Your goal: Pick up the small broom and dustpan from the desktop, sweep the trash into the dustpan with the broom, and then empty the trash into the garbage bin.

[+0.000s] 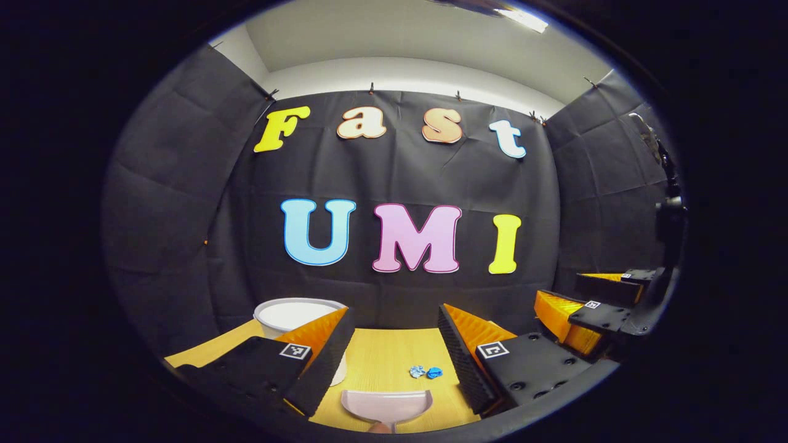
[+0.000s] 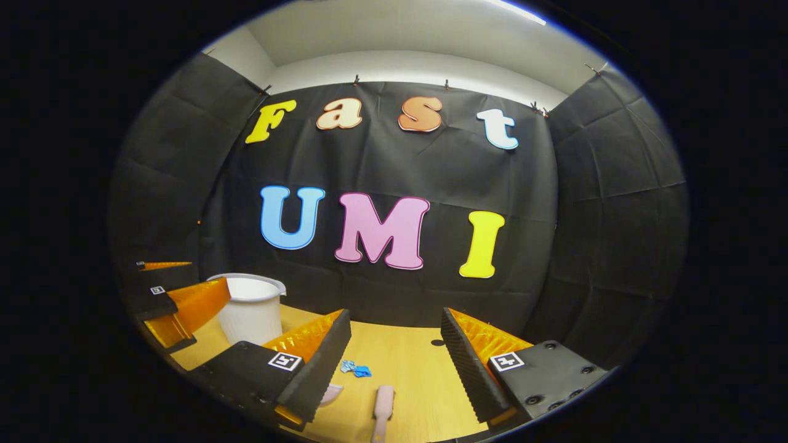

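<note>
While both claws hang above a wooden surface (image 1: 381, 357) with nothing held, the sweeping things lie below them. Seen from the left gripper view, the left claw (image 1: 394, 351) has its two fingers spread wide apart, and between them lie two small crumpled bits of trash (image 1: 426, 371) — blue and pale — with the dustpan (image 1: 386, 405) nearer the camera, its open mouth toward the trash and a short gap between the two. A white bin (image 1: 295, 315) stands upright behind the left finger, at the back of the surface. At the right edge of this view the right claw (image 1: 575, 304) shows farther off, fingers parted.

From the right gripper view, the right claw (image 2: 394, 344) is likewise wide open and empty. The broom (image 2: 383, 407) lies on the surface (image 2: 406, 369) between its fingers, lengthwise toward the camera. The trash (image 2: 356, 368) lies just beyond and left of it — not touching. A corner of the dustpan (image 2: 332, 394) peeks out beside the left finger. The bin (image 2: 252, 311) stands at the back left, with the left claw (image 2: 175, 295) in front of it.
</note>
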Demonstrator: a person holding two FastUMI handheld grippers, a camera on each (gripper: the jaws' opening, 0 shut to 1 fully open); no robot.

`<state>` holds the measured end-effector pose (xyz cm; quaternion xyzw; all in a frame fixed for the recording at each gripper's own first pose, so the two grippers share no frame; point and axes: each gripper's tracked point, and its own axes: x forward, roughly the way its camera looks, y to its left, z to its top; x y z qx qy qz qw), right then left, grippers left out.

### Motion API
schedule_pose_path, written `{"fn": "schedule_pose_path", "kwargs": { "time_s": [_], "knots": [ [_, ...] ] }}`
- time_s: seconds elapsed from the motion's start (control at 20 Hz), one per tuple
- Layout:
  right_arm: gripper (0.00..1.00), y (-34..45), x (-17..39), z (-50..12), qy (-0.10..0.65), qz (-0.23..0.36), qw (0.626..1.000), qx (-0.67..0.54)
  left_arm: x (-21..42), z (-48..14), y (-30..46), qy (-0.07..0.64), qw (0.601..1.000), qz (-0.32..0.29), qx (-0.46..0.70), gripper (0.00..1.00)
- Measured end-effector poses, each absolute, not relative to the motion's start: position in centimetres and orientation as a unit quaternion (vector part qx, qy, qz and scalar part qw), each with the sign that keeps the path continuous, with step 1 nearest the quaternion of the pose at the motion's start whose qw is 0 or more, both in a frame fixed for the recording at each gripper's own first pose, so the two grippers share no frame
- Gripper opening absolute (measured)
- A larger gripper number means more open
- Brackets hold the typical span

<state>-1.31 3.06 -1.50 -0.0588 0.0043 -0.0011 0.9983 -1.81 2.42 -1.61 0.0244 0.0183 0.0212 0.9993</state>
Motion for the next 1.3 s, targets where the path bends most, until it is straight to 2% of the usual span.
{"fn": "schedule_pose_path", "kwargs": {
  "time_s": [0.1,0.25,0.35,0.4,0.45,0.65,0.85,1.05,1.1,1.15,1.2,1.25,1.3],
  "knots": [
    [0.94,3.9,-0.7,-3.5,0.047,0.022,0.997,-0.053,-1.4,-3.4,2.0,0.053,0.997,0.003,0.051,0.81],
    [0.95,4.7,-0.4,-9.8,0.189,0.067,0.980,-0.023,-0.8,-6.8,2.5,0.117,0.991,-0.007,0.058,0.81],
    [0.93,4.4,-1.5,-13.8,0.288,0.063,0.955,-0.002,-1.0,-10.2,3.8,0.180,0.982,0.010,0.056,0.81],
    [0.88,3.6,-1.7,-15.4,0.308,0.050,0.950,0.004,-0.9,-11.6,4.3,0.202,0.978,0.019,0.054,0.81],
    [0.93,2.8,-1.5,-17.4,0.330,0.039,0.943,0.007,-0.9,-12.9,4.6,0.221,0.974,0.024,0.053,0.81],
    [0.93,2.5,-2.5,-23.3,0.437,0.037,0.898,0.021,-1.3,-19.1,5.0,0.314,0.948,0.026,0.049,0.81],
    [0.93,2.5,-3.3,-27.1,0.486,0.046,0.873,-0.012,-1.5,-24.5,4.4,0.418,0.908,0.018,0.022,0.83],
    [0.93,2.6,-3.8,-31.3,0.538,0.048,0.841,-0.036,-0.6,-28.1,4.4,0.478,0.878,0.025,0.019,0.83],
    [0.89,2.5,-4.3,-32.1,0.556,0.047,0.829,-0.035,-0.4,-29.3,4.1,0.494,0.868,0.031,0.026,0.83],
    [0.94,2.3,-4.1,-32.8,0.563,0.045,0.824,-0.041,-0.1,-30.1,3.9,0.508,0.860,0.034,0.032,0.83],
    [0.89,2.0,-4.1,-33.4,0.570,0.042,0.820,-0.045,0.1,-30.7,3.9,0.520,0.853,0.036,0.036,0.83],
    [0.94,1.9,-4.2,-33.9,0.579,0.039,0.813,-0.038,0.4,-31.3,3.6,0.533,0.844,0.035,0.038,0.83],
    [0.89,1.9,-4.5,-34.6,0.593,0.035,0.804,-0.027,0.2,-31.6,3.6,0.544,0.837,0.034,0.040,0.83]
  ]
}}
